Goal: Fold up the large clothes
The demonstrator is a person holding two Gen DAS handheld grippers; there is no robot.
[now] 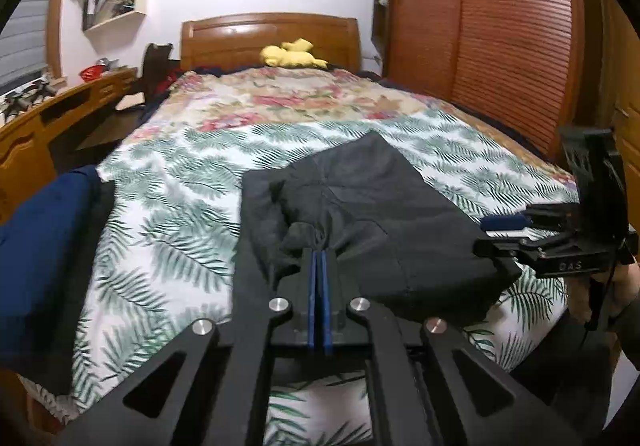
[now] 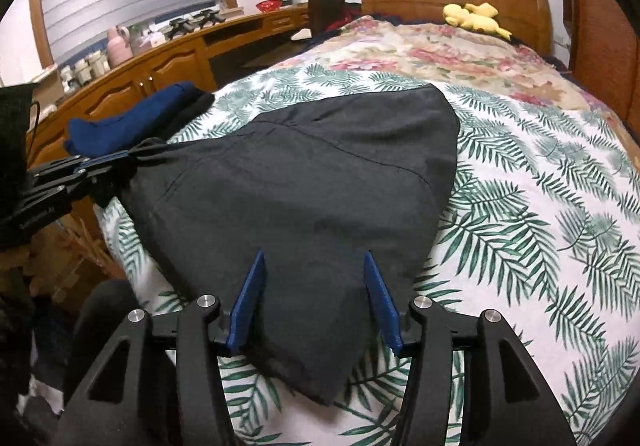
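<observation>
A dark grey garment (image 1: 384, 206) lies partly folded on the fern-print bed sheet (image 1: 168, 206), one corner pointing toward the headboard. My left gripper (image 1: 319, 256) is shut on a bunched fold at the garment's near left edge. The right wrist view shows the same grip from the side, with the left gripper (image 2: 130, 155) pulling the cloth taut to the left. My right gripper (image 2: 315, 253) is open over the garment (image 2: 312, 166) at its near right corner. Cloth lies between its blue fingers (image 2: 252, 294), and the pads do not press on it. A hand holds the right gripper (image 1: 484, 235) at the frame's right edge.
Folded navy clothes (image 2: 132, 122) sit at the bed's left edge. A yellow plush toy (image 1: 294, 54) lies by the wooden headboard (image 1: 268, 38). A wooden desk (image 2: 160, 62) runs along the left, and louvred wardrobe doors (image 1: 500, 26) stand on the right.
</observation>
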